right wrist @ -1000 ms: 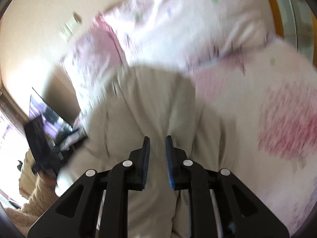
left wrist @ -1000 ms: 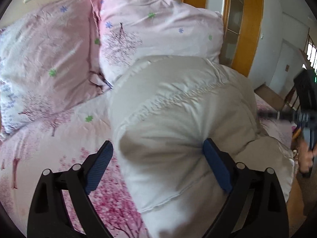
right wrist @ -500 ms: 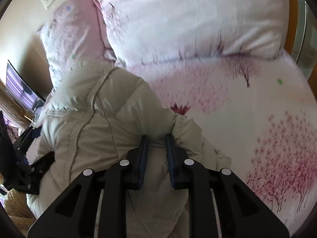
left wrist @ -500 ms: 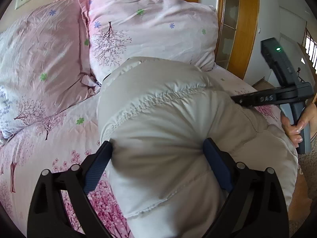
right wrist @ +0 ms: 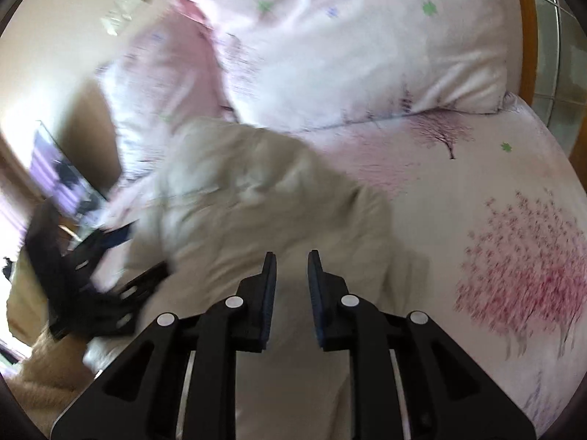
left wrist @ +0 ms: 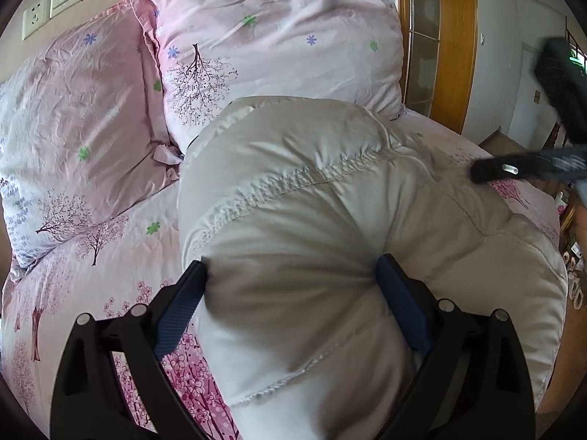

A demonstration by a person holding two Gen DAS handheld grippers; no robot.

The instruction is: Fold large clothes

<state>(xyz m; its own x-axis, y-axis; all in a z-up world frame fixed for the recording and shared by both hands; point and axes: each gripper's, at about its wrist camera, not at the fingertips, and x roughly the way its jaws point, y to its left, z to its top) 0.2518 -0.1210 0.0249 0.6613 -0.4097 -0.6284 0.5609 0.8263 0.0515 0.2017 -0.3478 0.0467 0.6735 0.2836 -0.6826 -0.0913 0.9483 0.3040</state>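
Observation:
A puffy cream padded jacket [left wrist: 312, 201] lies bunched on the pink floral bed sheet [left wrist: 91, 256]. My left gripper [left wrist: 290, 293] is wide open, its blue pads on either side of a thick fold of the jacket. In the right wrist view the jacket [right wrist: 264, 198] is blurred. My right gripper [right wrist: 291, 275] hovers over the jacket's near part with its jaws a narrow gap apart and nothing between them. It shows blurred at the right edge of the left wrist view [left wrist: 528, 167]. The left gripper shows at the left of the right wrist view [right wrist: 95, 275].
Two pink floral pillows [left wrist: 275, 47] [left wrist: 73, 117] lie at the head of the bed against the wall. A wooden door frame [left wrist: 451, 44] stands at the right. A screen [right wrist: 55, 172] stands beside the bed at the left.
My right gripper has let go of the jacket fold it pinched, opened slightly and pulled back to the right. My left gripper has stayed around the jacket's fold.

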